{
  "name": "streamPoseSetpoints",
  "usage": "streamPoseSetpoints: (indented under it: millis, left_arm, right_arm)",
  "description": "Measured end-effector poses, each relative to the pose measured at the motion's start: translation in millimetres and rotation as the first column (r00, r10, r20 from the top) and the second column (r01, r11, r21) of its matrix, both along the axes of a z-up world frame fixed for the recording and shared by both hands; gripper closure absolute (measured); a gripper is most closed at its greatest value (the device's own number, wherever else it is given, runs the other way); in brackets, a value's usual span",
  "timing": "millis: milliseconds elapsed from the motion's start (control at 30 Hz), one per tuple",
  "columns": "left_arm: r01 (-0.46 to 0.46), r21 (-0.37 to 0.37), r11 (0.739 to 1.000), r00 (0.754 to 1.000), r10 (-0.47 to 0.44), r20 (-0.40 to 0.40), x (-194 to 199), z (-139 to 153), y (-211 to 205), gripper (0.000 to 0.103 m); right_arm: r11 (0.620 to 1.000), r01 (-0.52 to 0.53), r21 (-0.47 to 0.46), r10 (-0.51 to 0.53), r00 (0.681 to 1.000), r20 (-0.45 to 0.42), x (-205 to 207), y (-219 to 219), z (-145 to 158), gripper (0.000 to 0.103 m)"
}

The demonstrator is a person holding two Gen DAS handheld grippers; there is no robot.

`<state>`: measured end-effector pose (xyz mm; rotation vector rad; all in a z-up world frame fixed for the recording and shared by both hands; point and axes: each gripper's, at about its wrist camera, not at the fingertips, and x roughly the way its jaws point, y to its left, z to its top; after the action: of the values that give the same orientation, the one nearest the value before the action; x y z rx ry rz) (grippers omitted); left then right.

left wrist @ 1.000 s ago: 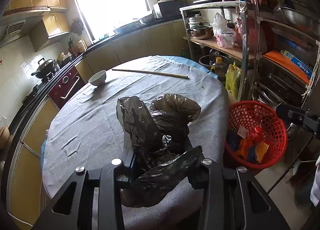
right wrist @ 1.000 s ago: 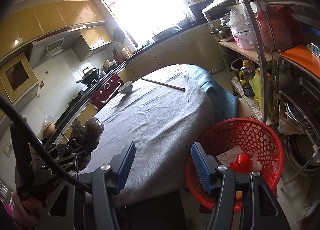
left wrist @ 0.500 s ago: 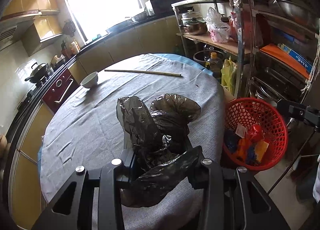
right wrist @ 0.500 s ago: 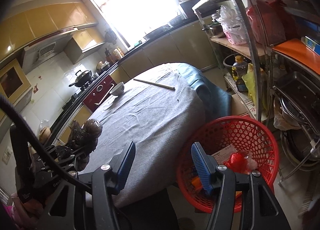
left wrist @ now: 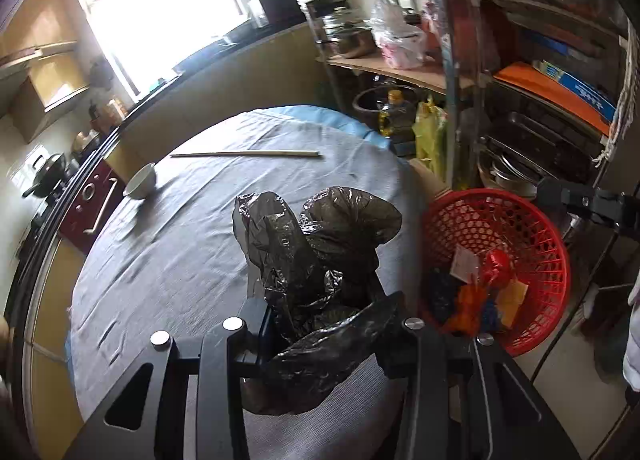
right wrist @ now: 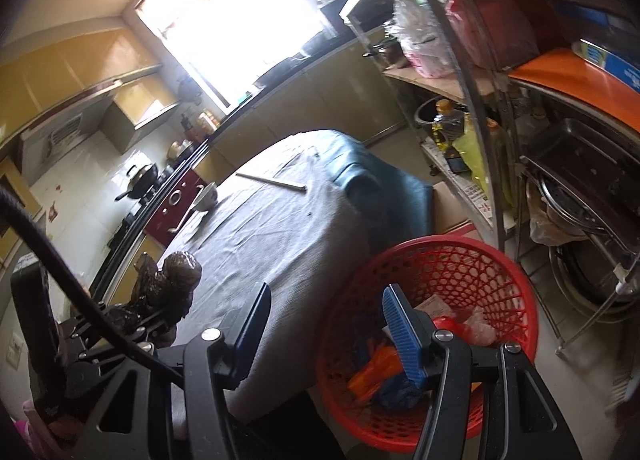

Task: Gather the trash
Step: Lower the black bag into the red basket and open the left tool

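Black crumpled plastic bag [left wrist: 316,280] sits clamped in your left gripper [left wrist: 320,324]; right gripper [right wrist: 326,324] gapes empty. Loose folds could snag the round red mesh basket [left wrist: 532,220] rim to the bag's right.

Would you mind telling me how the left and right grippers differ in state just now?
The left gripper is clamped on a crumpled black bag; the right gripper holds nothing, its jaws apart. The left sits over the grey table, while the right's blue-padded finger hangs over the red basket. Both have black frames.
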<state>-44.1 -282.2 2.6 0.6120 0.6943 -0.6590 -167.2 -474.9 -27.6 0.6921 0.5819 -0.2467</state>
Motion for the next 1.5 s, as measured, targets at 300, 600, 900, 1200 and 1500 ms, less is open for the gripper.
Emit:
streamPoseSetpoints:
  millis: [300,600,900,1200,1500]
  left_arm:
    - [0.159,-0.08,0.984,0.969,-0.171,-0.178,-8,-8,-38,0.061]
    - [0.286,-0.129,0.949,0.904,-0.312,-0.293,-22,-22,-76,0.045]
    - [0.302,-0.163,0.939,0.904,-0.337,-0.262,-11,-16,-74,0.037]
    - [0.04,-0.099,0.994,0.98,-0.059,-0.192,60,-16,5,0.037]
    - [-0.19,-0.109,0.976,0.977,0.177,-0.116,96,-5,88,0.034]
  right_arm:
    - [0.993,0.113,0.021,-0.113,0.994,-0.004,-26,-41,-6,0.04]
    - [0.985,0.166,0.045,-0.166,0.986,-0.013,-37,-64,-14,0.04]
    - [0.982,0.186,0.037,-0.185,0.982,-0.033,-37,-70,-16,0.04]
    - [0.994,0.107,-0.001,-0.107,0.992,-0.059,-1,-50,-11,0.04]
    - [0.989,-0.096,-0.108,0.086,0.992,-0.096,72,24,9,0.04]
